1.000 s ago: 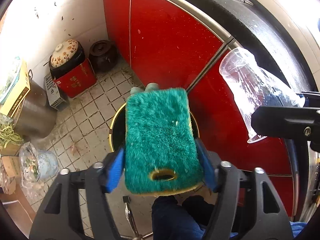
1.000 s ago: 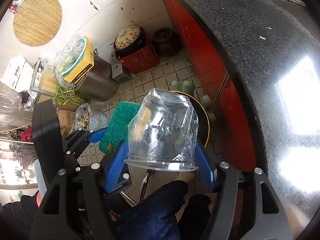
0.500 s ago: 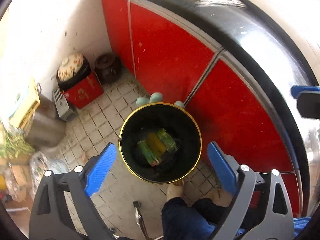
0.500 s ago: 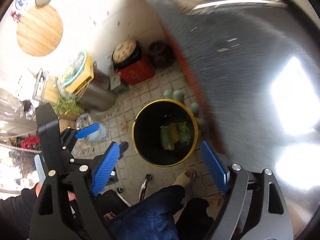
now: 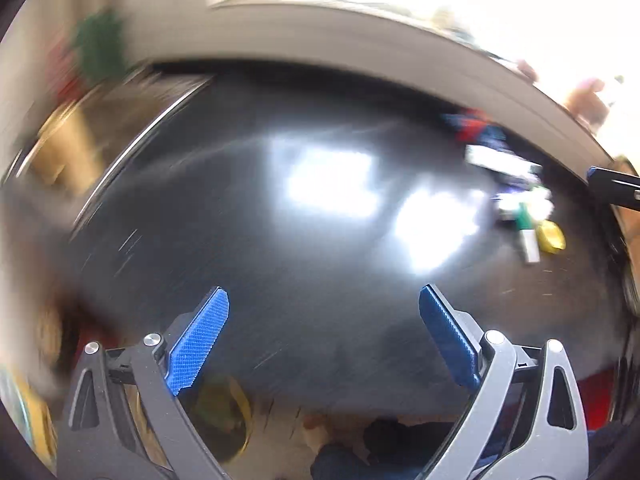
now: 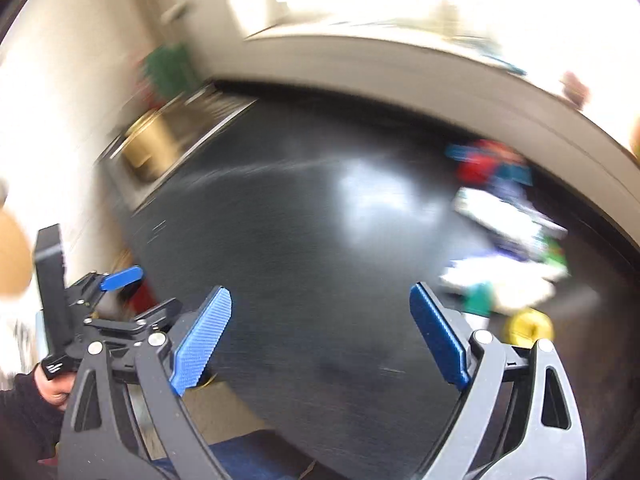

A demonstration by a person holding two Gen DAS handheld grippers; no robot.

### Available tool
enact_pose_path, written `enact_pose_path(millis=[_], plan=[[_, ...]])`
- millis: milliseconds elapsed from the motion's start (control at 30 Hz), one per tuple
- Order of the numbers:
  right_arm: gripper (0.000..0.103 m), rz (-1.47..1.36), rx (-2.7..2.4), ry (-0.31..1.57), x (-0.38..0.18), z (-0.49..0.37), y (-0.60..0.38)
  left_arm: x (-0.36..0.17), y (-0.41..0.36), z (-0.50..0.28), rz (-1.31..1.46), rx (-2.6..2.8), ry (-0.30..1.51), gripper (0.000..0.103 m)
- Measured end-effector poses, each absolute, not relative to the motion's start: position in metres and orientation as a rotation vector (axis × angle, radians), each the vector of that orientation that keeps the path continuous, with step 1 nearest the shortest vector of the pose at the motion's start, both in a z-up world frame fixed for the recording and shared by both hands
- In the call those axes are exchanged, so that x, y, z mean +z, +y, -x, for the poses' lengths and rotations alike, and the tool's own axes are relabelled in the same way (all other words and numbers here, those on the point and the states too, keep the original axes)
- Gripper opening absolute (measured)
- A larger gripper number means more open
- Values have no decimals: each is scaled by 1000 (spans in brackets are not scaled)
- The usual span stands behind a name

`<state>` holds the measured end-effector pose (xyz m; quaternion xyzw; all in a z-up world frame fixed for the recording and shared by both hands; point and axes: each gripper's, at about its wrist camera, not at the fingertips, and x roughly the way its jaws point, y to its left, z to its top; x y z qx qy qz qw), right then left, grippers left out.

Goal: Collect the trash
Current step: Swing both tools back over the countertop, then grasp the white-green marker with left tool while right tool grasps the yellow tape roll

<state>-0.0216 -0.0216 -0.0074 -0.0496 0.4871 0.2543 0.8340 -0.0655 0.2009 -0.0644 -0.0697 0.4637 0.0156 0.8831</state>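
Note:
Both views are blurred by motion. My left gripper (image 5: pixel 323 291) is open and empty above the black countertop (image 5: pixel 248 240). My right gripper (image 6: pixel 320 290) is empty too, its jaws still opening over the same countertop (image 6: pixel 304 240). A pile of colourful litter (image 5: pixel 516 196) with a yellow piece (image 5: pixel 551 237) lies at the counter's right. In the right wrist view the pile (image 6: pixel 504 232) sits just right of my right finger, with a round yellow item (image 6: pixel 528 328) in front of it. The yellow-rimmed bin (image 5: pixel 224 412) shows dimly below the counter edge.
A golden pot (image 6: pixel 152 148) stands by a sink at the counter's far left. A pale ledge and bright window run behind the counter. The left gripper's blue finger (image 6: pixel 120 276) and the hand (image 6: pixel 52 388) holding it are at the lower left. Tiled floor lies below.
The green sponge and the clear plastic cup left my grippers and dropped into the bin. Both grippers opened wide, then swung up from the bin to the countertop.

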Motion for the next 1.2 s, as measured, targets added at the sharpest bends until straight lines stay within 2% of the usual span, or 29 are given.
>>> enact_pose_path(millis=[167,367,800,1200], plan=[[88,-30,323,999,7,8,-150,-42,101,9,2,-174,923,93],[88,-98,229,983,4,9,-229,-47,20,-20,-98,-301,931,93],[88,-58,275,1056,-39,-17,-251,-106,-14,-68,-257,-300,1071,93],[88,89,390,1122,-135,-43,-244,-156,-61,-89,-98,-303,1204,92]])
